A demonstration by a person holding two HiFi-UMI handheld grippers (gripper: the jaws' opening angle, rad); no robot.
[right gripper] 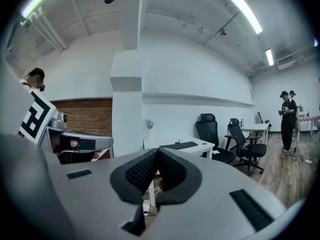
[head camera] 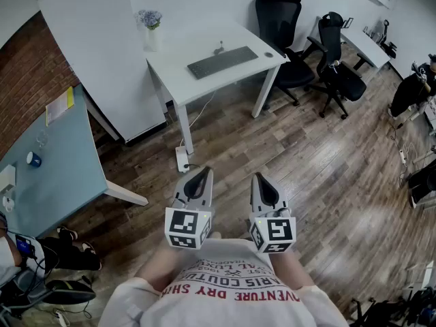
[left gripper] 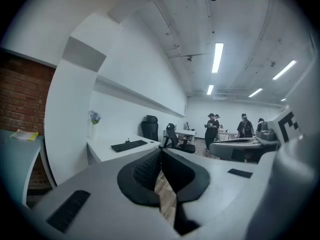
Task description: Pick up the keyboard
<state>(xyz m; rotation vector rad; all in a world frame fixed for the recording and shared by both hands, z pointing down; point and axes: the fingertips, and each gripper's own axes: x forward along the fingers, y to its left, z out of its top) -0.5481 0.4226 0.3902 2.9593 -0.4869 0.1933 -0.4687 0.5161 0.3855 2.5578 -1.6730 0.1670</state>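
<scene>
The left gripper [head camera: 204, 172] and the right gripper [head camera: 258, 178] are side by side, close in front of the person's white shirt [head camera: 231, 288] and above the wood floor [head camera: 320, 162]. Both point ahead, toward the desk. The jaws of the left gripper are shut tight together, and nothing is between them. The jaws of the right gripper are shut tight too, and they hold nothing. The keyboard [head camera: 223, 62] is dark grey. It lies flat on top of a white desk [head camera: 194, 43], well apart from both grippers. A small dark mouse [head camera: 269, 54] sits near the right end of the keyboard. A white vase with blue flowers [head camera: 150, 27] stands at the back left corner of the desk, by the white wall. One black chair [head camera: 283, 19] stands to the right of the desk, and a second black chair [head camera: 335, 56] stands just past it. A white power strip [head camera: 182, 159] lies on the floor between the desk and the grippers. On the left is a blue-grey table [head camera: 61, 162] with a blue cup [head camera: 33, 159] on it, next to a brick wall [head camera: 20, 94]. In the left gripper view, people in dark clothes [left gripper: 211, 129] stand far back in the room.
</scene>
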